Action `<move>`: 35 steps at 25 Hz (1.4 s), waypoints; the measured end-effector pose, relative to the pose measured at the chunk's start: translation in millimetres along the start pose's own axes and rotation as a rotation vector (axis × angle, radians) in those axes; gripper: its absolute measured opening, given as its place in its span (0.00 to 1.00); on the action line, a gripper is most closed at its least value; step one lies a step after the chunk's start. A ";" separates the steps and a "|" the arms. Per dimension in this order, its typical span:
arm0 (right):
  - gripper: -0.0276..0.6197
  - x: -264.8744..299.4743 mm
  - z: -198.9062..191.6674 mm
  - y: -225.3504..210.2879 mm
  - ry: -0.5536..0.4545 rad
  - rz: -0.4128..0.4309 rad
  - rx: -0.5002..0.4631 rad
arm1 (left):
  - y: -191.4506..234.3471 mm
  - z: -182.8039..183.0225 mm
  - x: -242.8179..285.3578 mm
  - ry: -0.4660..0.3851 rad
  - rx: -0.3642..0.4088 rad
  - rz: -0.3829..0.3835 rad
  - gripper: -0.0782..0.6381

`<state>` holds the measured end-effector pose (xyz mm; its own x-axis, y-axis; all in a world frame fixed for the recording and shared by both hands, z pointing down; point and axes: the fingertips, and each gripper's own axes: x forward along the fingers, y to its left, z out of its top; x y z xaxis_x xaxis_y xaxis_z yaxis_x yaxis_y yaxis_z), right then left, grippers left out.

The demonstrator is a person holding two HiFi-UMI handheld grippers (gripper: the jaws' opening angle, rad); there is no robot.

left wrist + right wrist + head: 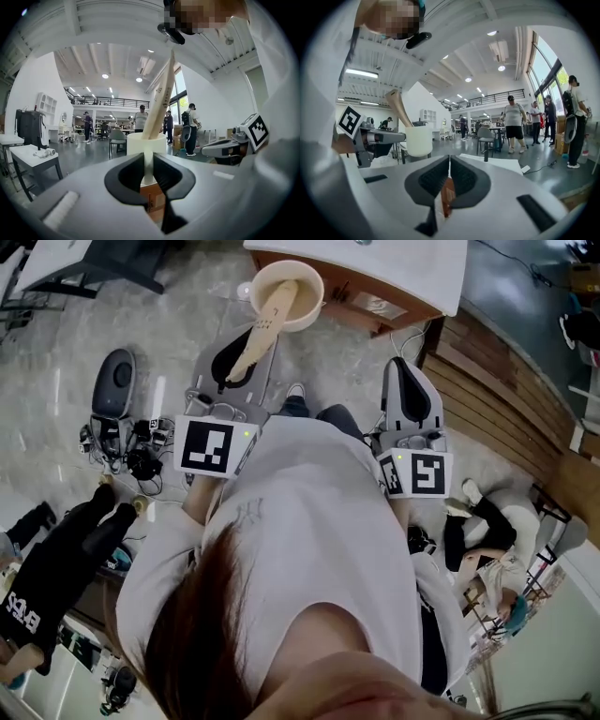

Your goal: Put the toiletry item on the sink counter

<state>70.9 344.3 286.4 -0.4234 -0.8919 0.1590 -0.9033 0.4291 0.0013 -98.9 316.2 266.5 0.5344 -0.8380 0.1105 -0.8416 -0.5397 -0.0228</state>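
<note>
– While both grippers point ahead of the person, what does the left gripper [148, 164] carry?
– Its jaws are clamped on the near wall of a cream cup [146, 143], and a strip of that wall shows between them. Cup upright. A pale tube [161, 103] stands in it and leans back over the gripper.
– Cup's place relative to the counter?
– Head view: the cup is in the air above the pale floor [159, 324], near the front edge of the white counter [412, 268], not on it. A wooden cabinet [375, 304] sits under the counter top.
– Right gripper [448, 161]?
– Jaws brought together, nothing between them. It is beside the left one, well apart from it. Its own view shows cup and tube off to its left.
– Surroundings?
– Large hall, several people [515, 124] standing in the background. Print on the tube is too small to read.
</note>
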 end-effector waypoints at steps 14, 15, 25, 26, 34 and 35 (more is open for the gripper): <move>0.06 32.4 -6.7 -18.9 0.025 0.054 0.019 | 14.6 -8.8 24.0 0.036 -0.026 0.053 0.18; 0.06 37.2 -7.0 -23.0 0.027 0.065 0.022 | 15.5 -8.9 28.6 0.043 -0.029 0.063 0.18; 0.06 76.1 5.2 -82.2 0.017 0.149 0.008 | 6.3 -0.9 83.7 0.036 -0.059 0.151 0.18; 0.06 79.4 5.4 -90.2 0.014 0.151 0.009 | 4.4 -0.1 90.4 0.034 -0.059 0.155 0.18; 0.06 97.2 3.6 -133.6 0.009 0.166 0.001 | 1.2 12.2 125.5 0.005 -0.036 0.191 0.18; 0.06 99.1 3.8 -137.3 0.009 0.168 -0.001 | 2.7 13.6 128.1 0.001 -0.035 0.199 0.18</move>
<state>152.7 196.5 298.2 -0.5678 -0.8064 0.1656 -0.8198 0.5721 -0.0246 -31.7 206.2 267.1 0.3576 -0.9276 0.1082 -0.9326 -0.3607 -0.0096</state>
